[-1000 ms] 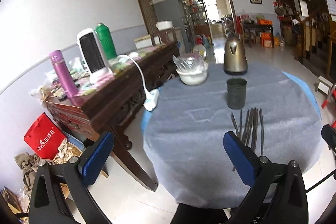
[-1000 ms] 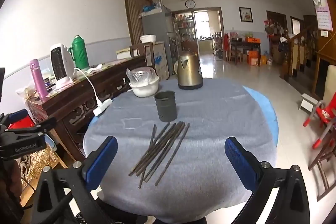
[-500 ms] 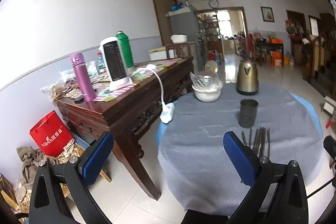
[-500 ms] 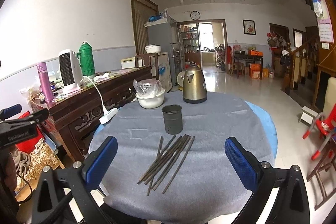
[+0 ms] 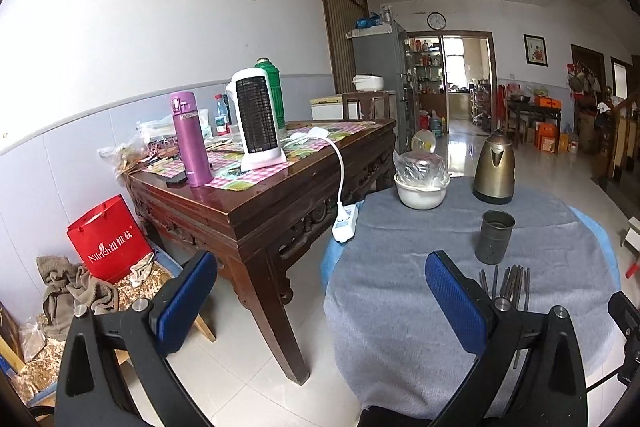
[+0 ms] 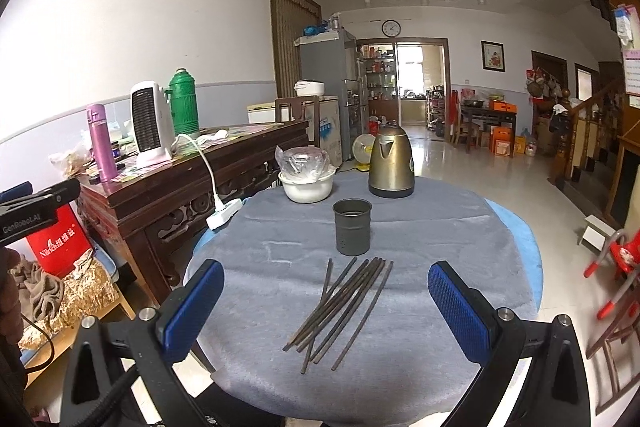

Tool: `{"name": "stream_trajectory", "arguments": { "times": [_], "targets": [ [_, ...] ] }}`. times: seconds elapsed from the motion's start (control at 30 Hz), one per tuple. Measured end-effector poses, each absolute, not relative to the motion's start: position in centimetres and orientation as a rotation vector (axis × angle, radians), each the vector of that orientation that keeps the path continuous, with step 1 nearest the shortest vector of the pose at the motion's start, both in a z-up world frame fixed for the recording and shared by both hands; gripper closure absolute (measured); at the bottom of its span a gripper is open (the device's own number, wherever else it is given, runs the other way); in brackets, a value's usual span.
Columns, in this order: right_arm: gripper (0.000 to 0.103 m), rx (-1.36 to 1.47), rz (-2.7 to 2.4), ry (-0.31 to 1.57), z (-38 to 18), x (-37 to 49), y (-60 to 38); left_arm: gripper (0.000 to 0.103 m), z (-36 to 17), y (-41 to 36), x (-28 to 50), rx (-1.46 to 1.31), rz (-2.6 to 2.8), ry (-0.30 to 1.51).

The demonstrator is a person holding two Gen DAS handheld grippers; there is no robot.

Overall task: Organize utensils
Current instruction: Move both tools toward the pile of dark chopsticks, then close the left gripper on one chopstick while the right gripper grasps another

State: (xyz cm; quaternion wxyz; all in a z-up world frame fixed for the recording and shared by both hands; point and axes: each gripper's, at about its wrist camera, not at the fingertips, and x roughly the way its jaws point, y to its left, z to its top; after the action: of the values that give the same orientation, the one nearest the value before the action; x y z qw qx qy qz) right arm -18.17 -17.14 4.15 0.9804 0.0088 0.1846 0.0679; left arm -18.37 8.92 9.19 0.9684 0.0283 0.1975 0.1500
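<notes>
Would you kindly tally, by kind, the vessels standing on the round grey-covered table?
Kettle: 1
Metal cup: 1
White bowl: 1
Total: 3

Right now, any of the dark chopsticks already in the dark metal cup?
No, in the right wrist view the dark chopsticks all lie loose on the grey cloth, in front of the dark metal cup.

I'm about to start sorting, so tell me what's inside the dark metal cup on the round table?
The dark metal cup stands upright; only its shadowed inner wall shows, and its bottom is hidden. The dark chopsticks all lie on the grey tablecloth in front of it.
</notes>
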Motion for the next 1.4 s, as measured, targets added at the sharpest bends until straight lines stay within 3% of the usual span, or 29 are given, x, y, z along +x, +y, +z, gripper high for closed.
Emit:
{"name": "stream_trajectory", "arguments": {
  "times": [0.5,1.4],
  "targets": [
    [0.000,0.073,0.103,0.539,1.1,-12.7,-19.6,0.000,3.7,6.5,-11.1,0.044,0.111,0.655],
    [0.000,0.215,0.056,0.798,-5.5,5.5,-25.1,0.000,-4.1,0.1,6.2,0.140,0.022,0.908]
  ]
}}
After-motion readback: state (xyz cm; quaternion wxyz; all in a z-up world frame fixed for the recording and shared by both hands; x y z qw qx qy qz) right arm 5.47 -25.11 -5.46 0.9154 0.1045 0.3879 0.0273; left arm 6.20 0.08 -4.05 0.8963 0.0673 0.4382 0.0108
